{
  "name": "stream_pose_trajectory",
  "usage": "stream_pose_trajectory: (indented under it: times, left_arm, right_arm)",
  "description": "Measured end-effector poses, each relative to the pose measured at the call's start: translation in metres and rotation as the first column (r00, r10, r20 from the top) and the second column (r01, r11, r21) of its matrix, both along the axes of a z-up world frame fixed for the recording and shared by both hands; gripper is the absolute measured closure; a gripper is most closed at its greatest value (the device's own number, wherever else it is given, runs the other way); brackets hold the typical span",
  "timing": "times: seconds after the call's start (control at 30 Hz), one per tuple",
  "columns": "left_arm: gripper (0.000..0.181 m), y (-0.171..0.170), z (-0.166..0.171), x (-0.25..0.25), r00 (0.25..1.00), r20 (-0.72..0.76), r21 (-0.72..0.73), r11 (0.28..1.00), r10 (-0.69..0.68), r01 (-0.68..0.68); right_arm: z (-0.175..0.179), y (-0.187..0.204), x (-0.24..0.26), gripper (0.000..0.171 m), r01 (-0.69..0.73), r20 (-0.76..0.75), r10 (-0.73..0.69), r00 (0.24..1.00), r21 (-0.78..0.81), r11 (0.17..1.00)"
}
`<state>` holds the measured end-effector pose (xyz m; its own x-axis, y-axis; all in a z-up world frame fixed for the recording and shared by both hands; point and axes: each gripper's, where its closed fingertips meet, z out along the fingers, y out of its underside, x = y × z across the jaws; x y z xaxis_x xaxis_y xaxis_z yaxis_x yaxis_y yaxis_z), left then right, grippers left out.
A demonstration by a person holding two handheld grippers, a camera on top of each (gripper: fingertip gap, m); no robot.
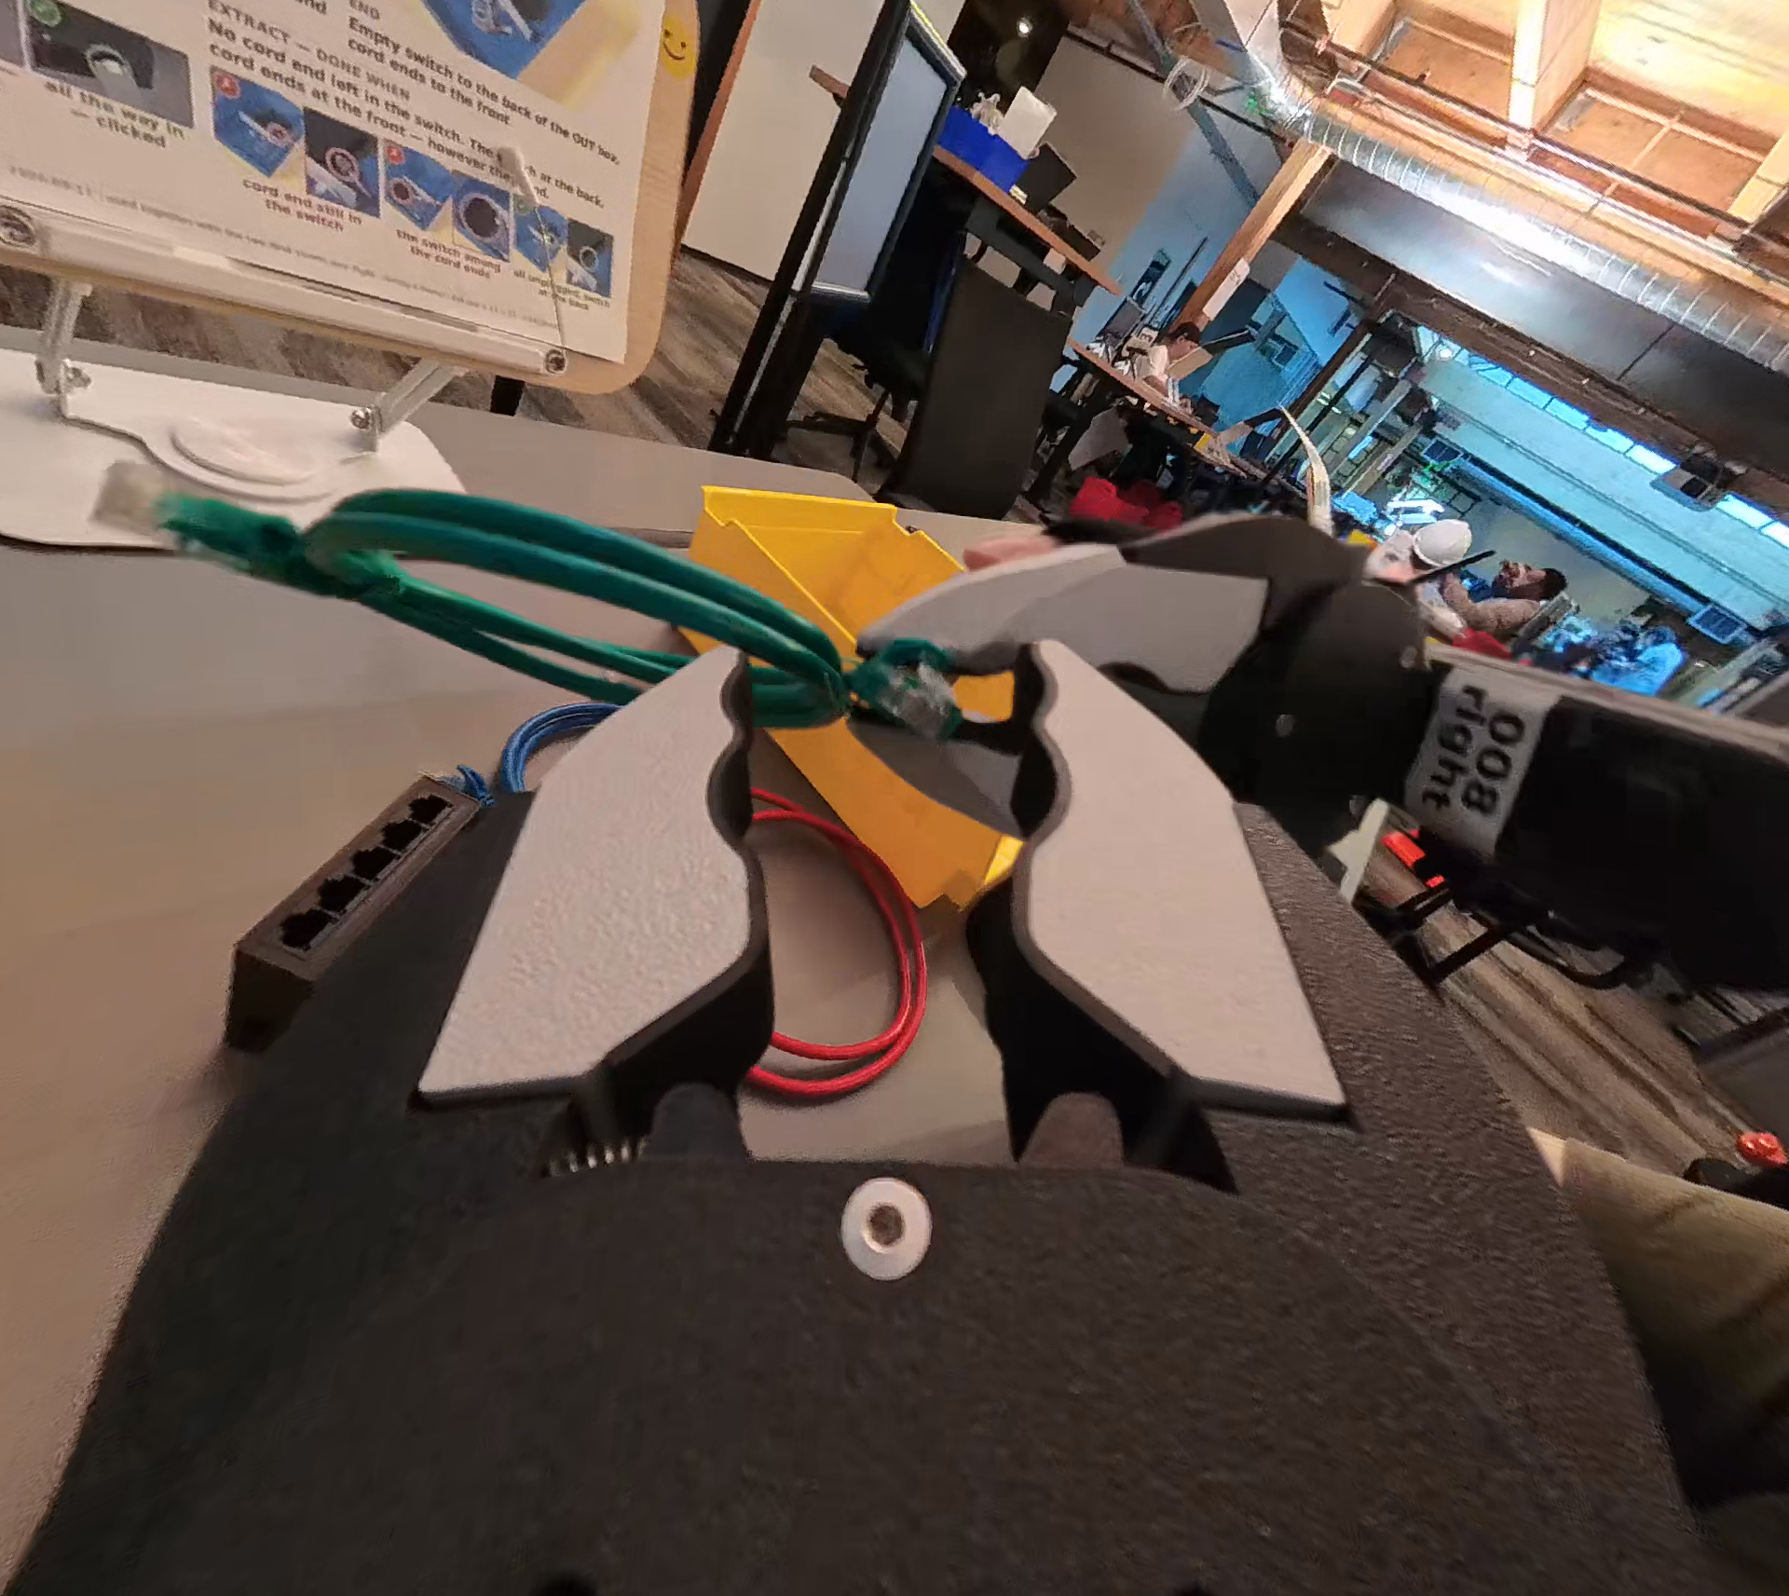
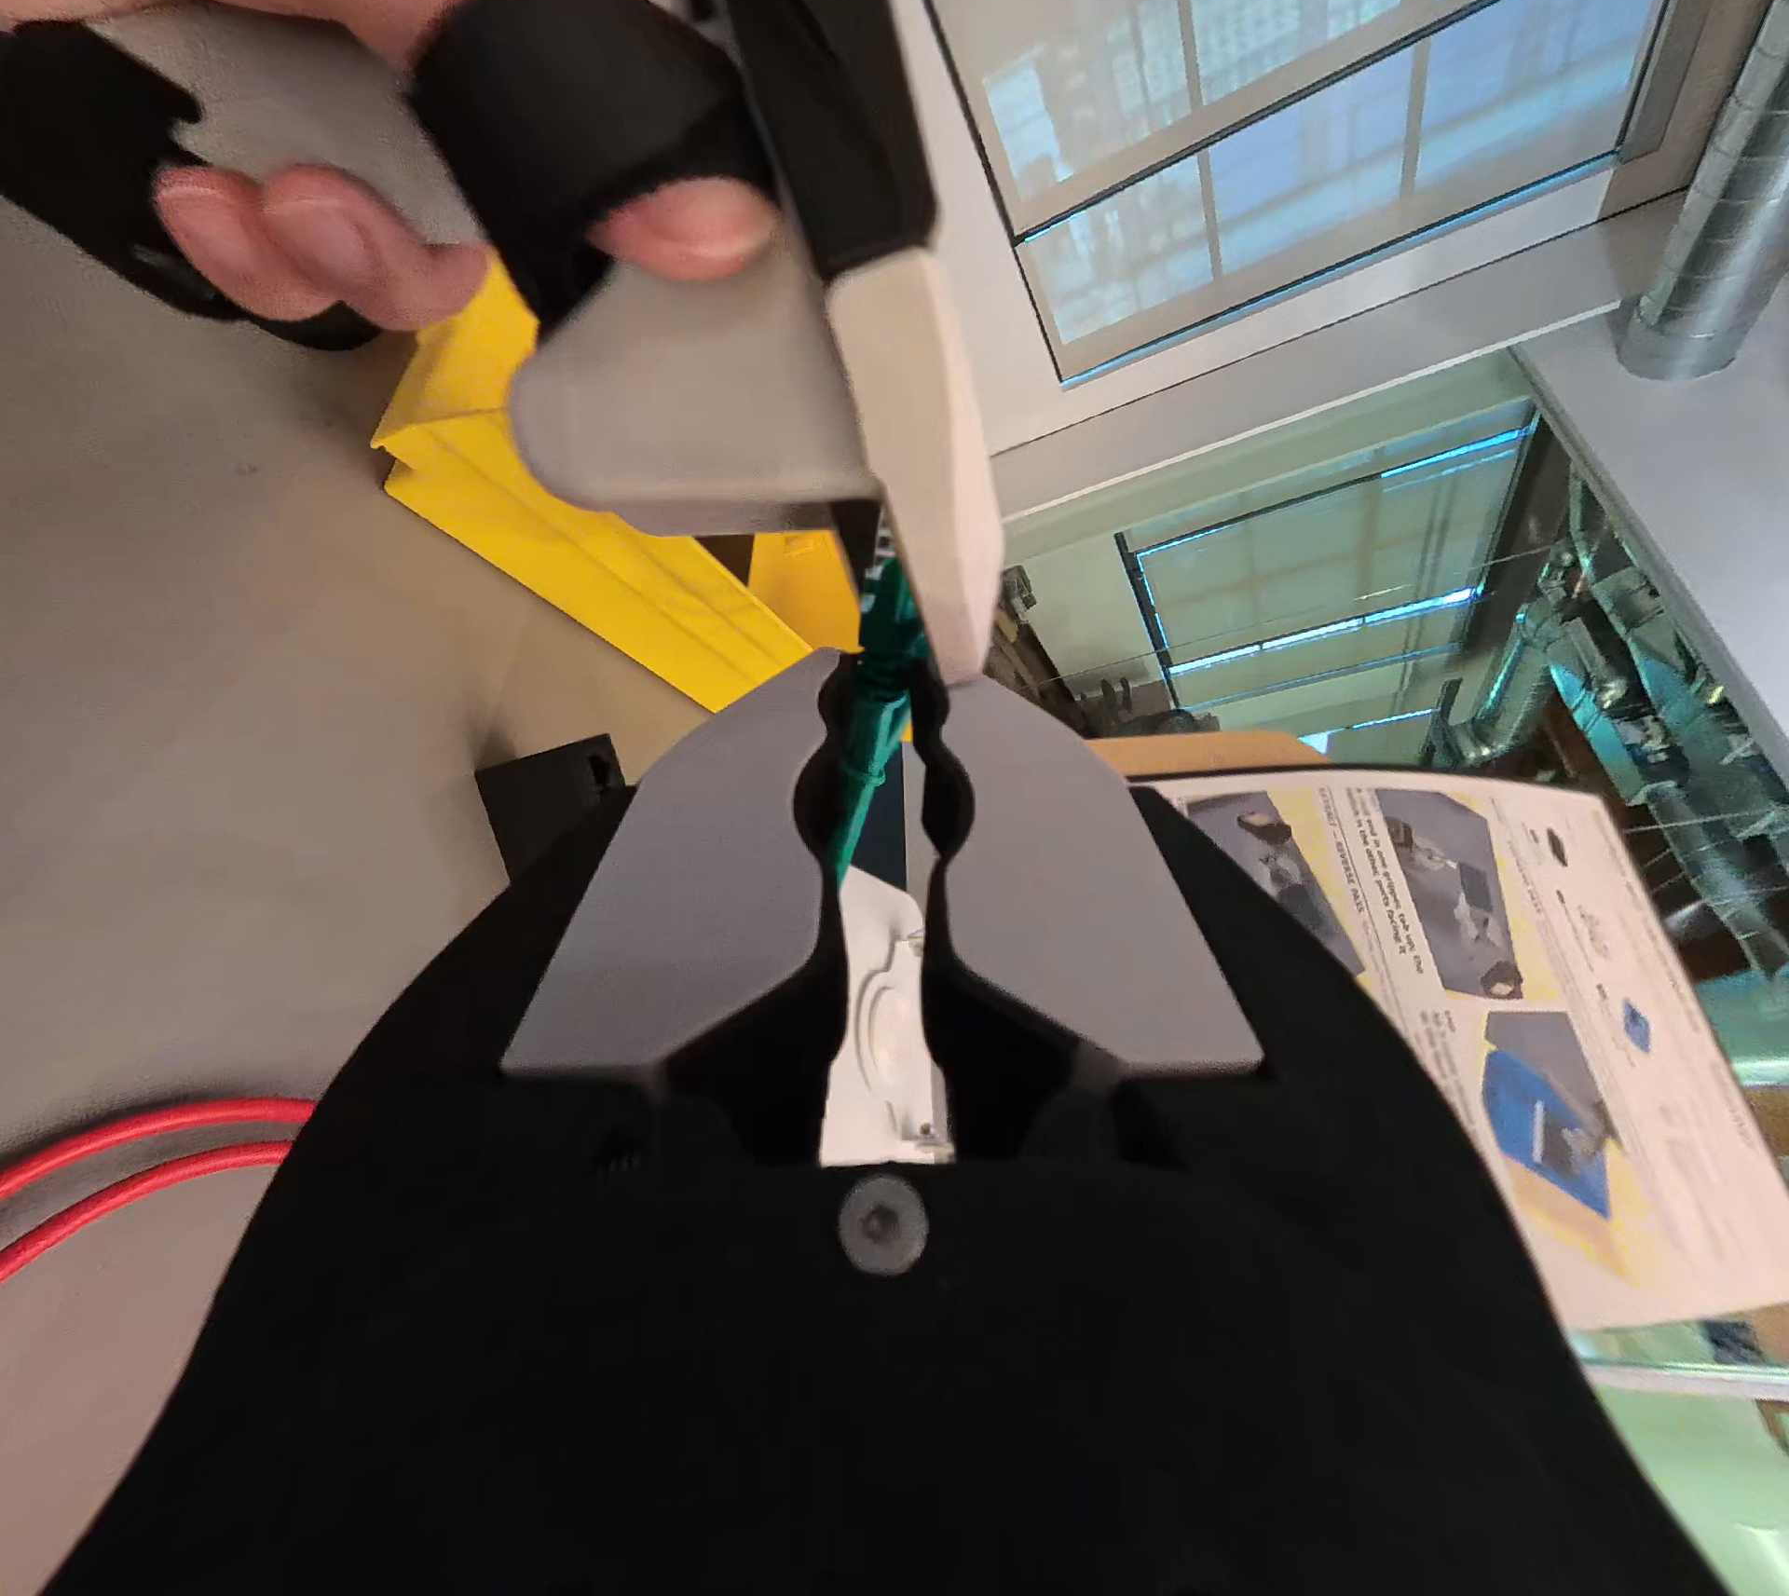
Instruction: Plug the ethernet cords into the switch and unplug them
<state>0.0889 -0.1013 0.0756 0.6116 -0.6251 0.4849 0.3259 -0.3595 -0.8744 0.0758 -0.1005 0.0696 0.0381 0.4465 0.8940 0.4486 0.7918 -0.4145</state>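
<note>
A bundled green ethernet cord [image 1: 542,572] is held in the air above the table. My right gripper [image 1: 871,683] reaches in from the right and is shut on the cord at its clear plug [image 1: 915,693]. In its own view the cord [image 2: 871,736] sits between its nearly closed tips [image 2: 891,678]. My left gripper [image 1: 889,659] is open, its tips on either side of that plug; its fingers [image 2: 678,427] show from the side in the right wrist view. The cord's other plug [image 1: 126,490] sticks out at far left. The black switch [image 1: 358,882] lies on the table to the left, its ports empty.
A yellow bin [image 1: 823,572] stands behind the grippers. A red cord [image 1: 871,1046] and a blue cord [image 1: 552,727] lie on the grey table [image 1: 145,775]. An instruction board [image 1: 319,49] on a white stand [image 1: 223,465] is at the back left. Left and right tips are no more than a few centimetres apart. The black switch [image 1: 358,882] is about 20 centimetres from both grippers' fingertips.
</note>
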Motion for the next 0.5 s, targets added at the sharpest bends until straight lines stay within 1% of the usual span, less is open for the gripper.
stream_pose_trajectory:
  times: [0.03,0.07,0.1,0.23,0.37,0.43,0.5]
  left_arm:
    - [0.134,0.000,0.000,-0.003,1.000,0.002,0.003,1.000,0.002,-0.002]
    - [0.142,0.000,0.001,-0.006,1.000,0.018,-0.002,1.000,0.002,-0.002]
    - [0.154,0.000,0.001,-0.009,0.999,0.031,-0.002,1.000,-0.007,0.007]
    - [0.158,-0.003,-0.001,-0.013,0.999,0.020,0.034,0.999,-0.041,0.040]
    - [0.161,-0.008,0.001,-0.019,0.998,-0.003,0.087,0.994,-0.060,0.060]
    - [0.163,-0.012,0.005,-0.021,0.996,0.020,0.088,0.992,-0.089,0.087]
    - [0.163,-0.016,0.007,-0.022,0.992,0.027,0.094,0.988,-0.124,0.121]
  right_arm:
    - [-0.002,-0.001,-0.002,0.160,0.005,0.008,-0.005,1.000,0.022,1.000]
    - [-0.003,-0.001,-0.004,0.160,0.014,0.013,-0.015,1.000,0.044,0.999]
    - [-0.003,-0.001,-0.005,0.160,0.018,0.014,-0.019,1.000,0.060,0.998]
    - [-0.007,-0.003,-0.010,0.160,0.007,0.009,-0.007,1.000,0.055,0.998]
    - [-0.005,-0.007,-0.014,0.159,-0.040,-0.039,0.040,0.998,0.000,0.999]
    - [-0.001,-0.012,-0.016,0.158,-0.097,-0.092,0.091,0.992,-0.060,0.993]
    - [0.003,-0.017,-0.016,0.158,-0.172,-0.145,0.149,0.978,-0.161,0.972]
